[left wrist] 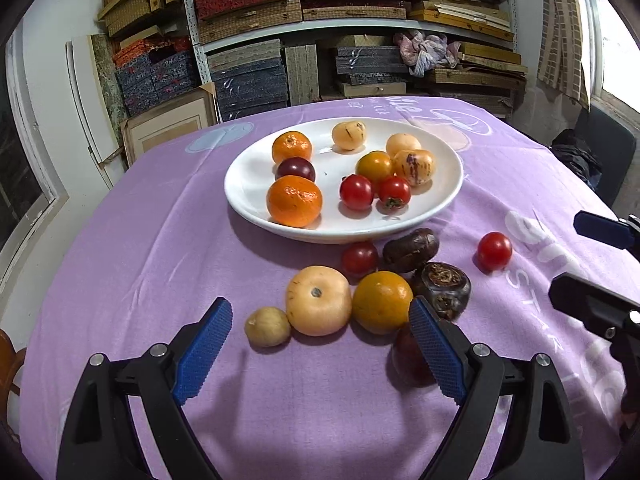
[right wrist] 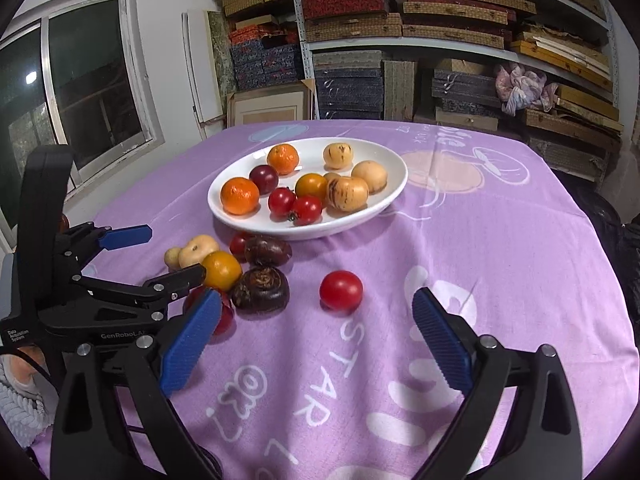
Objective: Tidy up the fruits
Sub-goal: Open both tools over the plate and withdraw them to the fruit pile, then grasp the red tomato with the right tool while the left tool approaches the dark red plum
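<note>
Fruit gathering is midway: both the left gripper (left wrist: pixel 320 350) and right gripper (right wrist: pixel 318 338) hang with fingers released and empty, so next comes closing on a loose cherry tomato (right wrist: pixel 341 291) near the white plate (right wrist: pixel 390 196).

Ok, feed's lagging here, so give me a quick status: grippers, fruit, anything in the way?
Left gripper open, empty. Right gripper open, empty. Plate part filled; loose fruit on cloth, lone red tomato ahead of right fingers. Nothing blocking.
</note>
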{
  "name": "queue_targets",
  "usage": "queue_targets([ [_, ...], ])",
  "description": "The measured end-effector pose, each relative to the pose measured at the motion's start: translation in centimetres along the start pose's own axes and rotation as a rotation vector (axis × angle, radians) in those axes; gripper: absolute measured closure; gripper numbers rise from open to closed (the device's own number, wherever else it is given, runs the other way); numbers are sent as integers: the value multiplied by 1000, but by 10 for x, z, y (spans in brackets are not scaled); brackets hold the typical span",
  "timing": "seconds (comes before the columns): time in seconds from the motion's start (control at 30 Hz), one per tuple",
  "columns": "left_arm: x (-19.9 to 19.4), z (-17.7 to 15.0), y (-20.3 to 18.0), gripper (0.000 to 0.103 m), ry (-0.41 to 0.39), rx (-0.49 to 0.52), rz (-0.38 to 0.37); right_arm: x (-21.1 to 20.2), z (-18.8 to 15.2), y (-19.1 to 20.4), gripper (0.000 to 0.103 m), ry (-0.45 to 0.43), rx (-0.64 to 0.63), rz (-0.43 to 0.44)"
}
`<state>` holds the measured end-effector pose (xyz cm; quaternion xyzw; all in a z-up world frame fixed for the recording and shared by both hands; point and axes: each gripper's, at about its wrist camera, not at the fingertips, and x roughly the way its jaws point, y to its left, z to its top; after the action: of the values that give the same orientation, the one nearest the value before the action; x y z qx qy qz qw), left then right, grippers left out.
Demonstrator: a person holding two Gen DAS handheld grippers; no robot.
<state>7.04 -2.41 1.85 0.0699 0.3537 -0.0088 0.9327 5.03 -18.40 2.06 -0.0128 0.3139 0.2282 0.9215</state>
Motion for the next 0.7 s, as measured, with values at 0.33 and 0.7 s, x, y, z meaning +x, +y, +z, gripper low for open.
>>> queue_targets([
  [0.33,-2,-3,2,12,-28,-5,4,21,1,-18,8,61,59,4],
  [0.7,5,-8,24,8,59,-91,-85,27,1,-27,7,93,107,6],
])
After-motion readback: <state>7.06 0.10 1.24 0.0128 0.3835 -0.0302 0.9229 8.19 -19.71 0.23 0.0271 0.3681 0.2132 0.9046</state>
